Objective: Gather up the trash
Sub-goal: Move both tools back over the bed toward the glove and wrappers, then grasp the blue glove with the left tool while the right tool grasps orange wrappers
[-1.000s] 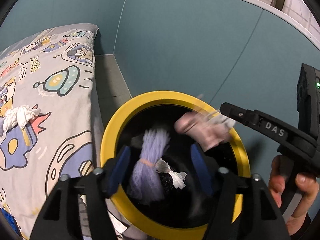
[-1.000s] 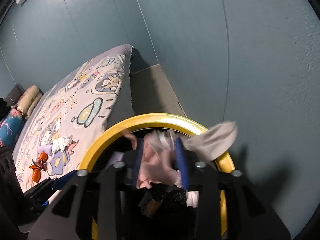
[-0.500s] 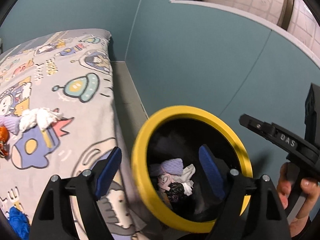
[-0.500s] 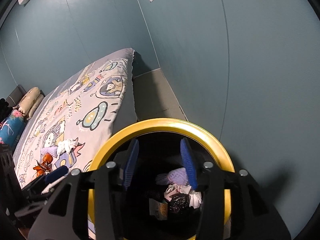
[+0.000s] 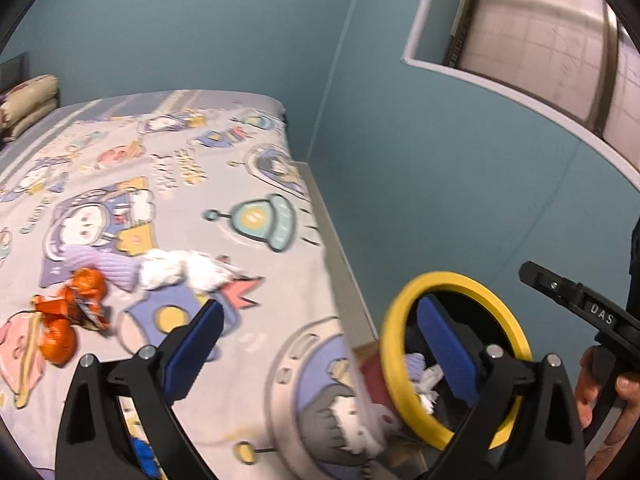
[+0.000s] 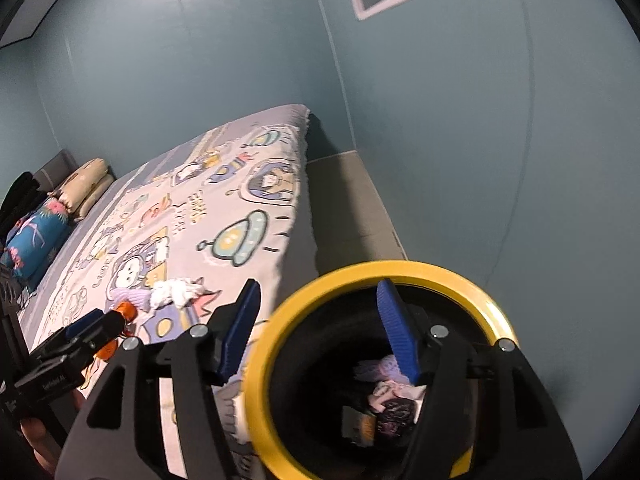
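Grippers first: left gripper point(image 5: 316, 344) has its jaws spread about as wide as they go, nothing between the pads. Right gripper point(image 6: 320, 330) is at a middling gap, also empty. Both have just been opening, and no item sits between either pair.

Bin point(image 6: 280, 344) with the yellow rim stands on the floor just beside the bed point(image 5: 224, 184), right under the right gripper. Purple, white and dark scraps already lie at the bottom.

Remaining trash is out on the bedspread: white crumpled tissue point(image 5: 180, 268), purple ribbed piece point(image 5: 108, 268) touching it, orange wrapper point(image 5: 68, 320) just beside those (maybe two orange pieces, too blurred to tell). Something blue point(image 5: 140, 450) shows low behind the left gripper, can't identify it.

Risks from here, my read:
- Tissue and purple piece overlap, so one pinch may take both or drag one half out and drop it short of the bin.
- Soft bedspread: closing too low likely grabs the fabric along with the trash.
- Crinkly wrapper could slip from the flat pads if caught by an edge.
- Left-wrist view is smeared, so aiming while swinging looks unreliable.
- Bin hugs the mattress edge; a low carry could clip the rim and tip it.
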`<state>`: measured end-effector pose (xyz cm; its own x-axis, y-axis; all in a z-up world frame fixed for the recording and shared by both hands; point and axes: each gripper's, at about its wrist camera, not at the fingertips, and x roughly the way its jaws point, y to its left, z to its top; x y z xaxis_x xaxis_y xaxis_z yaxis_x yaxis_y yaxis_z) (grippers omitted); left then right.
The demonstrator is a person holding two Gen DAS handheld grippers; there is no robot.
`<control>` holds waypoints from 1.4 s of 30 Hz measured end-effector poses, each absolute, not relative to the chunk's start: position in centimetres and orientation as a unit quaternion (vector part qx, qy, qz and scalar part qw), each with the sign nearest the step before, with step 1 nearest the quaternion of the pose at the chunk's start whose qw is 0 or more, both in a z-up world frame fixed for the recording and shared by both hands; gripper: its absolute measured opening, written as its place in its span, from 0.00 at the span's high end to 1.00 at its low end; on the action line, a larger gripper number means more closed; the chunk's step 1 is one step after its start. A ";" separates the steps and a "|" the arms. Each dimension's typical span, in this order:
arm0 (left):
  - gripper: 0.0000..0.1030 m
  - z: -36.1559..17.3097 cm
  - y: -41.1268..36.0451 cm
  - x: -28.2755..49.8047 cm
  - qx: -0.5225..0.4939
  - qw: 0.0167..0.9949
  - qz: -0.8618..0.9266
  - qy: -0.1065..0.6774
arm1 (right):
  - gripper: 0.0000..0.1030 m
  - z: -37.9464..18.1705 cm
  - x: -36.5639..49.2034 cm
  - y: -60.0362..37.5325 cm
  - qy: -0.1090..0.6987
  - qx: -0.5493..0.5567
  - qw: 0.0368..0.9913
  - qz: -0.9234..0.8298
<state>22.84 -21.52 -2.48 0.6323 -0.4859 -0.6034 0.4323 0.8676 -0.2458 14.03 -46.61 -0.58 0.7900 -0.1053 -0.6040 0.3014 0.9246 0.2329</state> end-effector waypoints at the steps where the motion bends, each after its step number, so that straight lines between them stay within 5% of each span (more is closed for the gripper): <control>1: 0.08 -2.3 -20.9 23.0 -0.041 0.904 -0.250 0.344 | 0.42 -0.4 14.4 -46.0 0.305 0.158 0.933 -0.104; 25: 0.08 -4.3 -1.6 21.1 -0.064 0.932 -0.112 0.340 | 0.39 -0.4 22.3 -28.3 0.329 0.090 0.939 0.052; 42: 0.08 -12.7 -2.2 16.7 -0.046 0.907 -0.151 0.391 | 0.37 -8.5 29.4 -16.9 0.392 0.032 0.888 0.237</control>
